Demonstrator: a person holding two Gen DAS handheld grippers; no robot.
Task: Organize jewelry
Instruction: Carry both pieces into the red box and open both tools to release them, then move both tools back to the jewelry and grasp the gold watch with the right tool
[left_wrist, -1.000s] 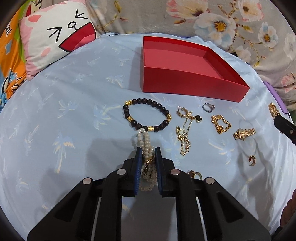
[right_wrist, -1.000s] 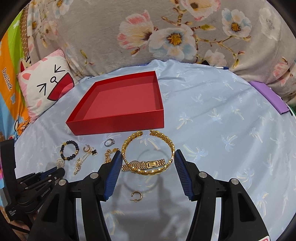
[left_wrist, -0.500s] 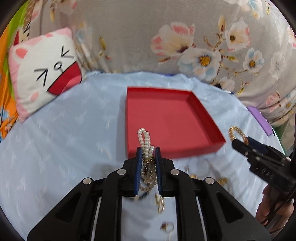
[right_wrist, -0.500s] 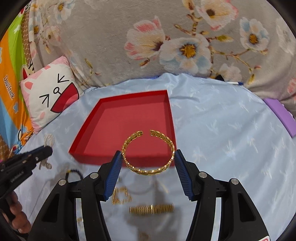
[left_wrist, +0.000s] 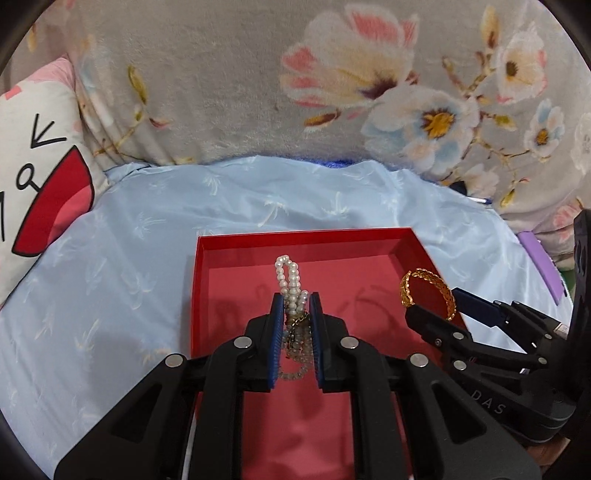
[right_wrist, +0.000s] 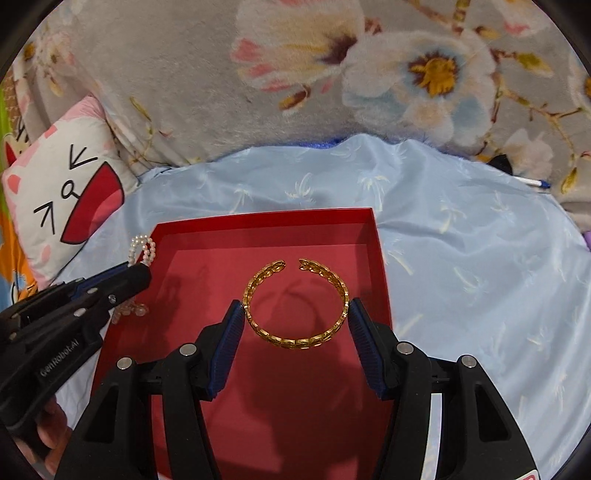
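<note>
Left gripper (left_wrist: 296, 304): black two-finger claw with blue pads, jaws narrow and clamped on a white pearl-bead bracelet (left_wrist: 290, 278). It was held above the interior of the box.
Pearl bracelet position: a loop of beads stood up above the fingertips; the remaining strands and a small gold clasp hung down between the pads. In the right wrist view the loop (right_wrist: 142, 248) showed above the box's left wall.
Right gripper (right_wrist: 296, 318): same black claw with blue pads, jaws set wide and pressing on the two sides of an open gold cuff bangle of leaf-pattern links (right_wrist: 295, 304).
Bangle position: held roughly flat above the box floor, its gap facing away from the camera. In the left wrist view the bangle (left_wrist: 428, 291) was over the right part of the box.
Container: shallow square red cardboard box (right_wrist: 258, 229), open at the top, with the visible floor bare; shadows of both pieces fell on it.
Support surface: light blue cloth with a pale palm print (right_wrist: 480, 236), under the box.
Background: grey plush blanket with large flowers (left_wrist: 229, 92) behind the cloth; white cartoon-face cushion with a red mouth (right_wrist: 70, 184) at the left.
Person: part of a hand (right_wrist: 48, 435) was visible at the left gripper's handle.
</note>
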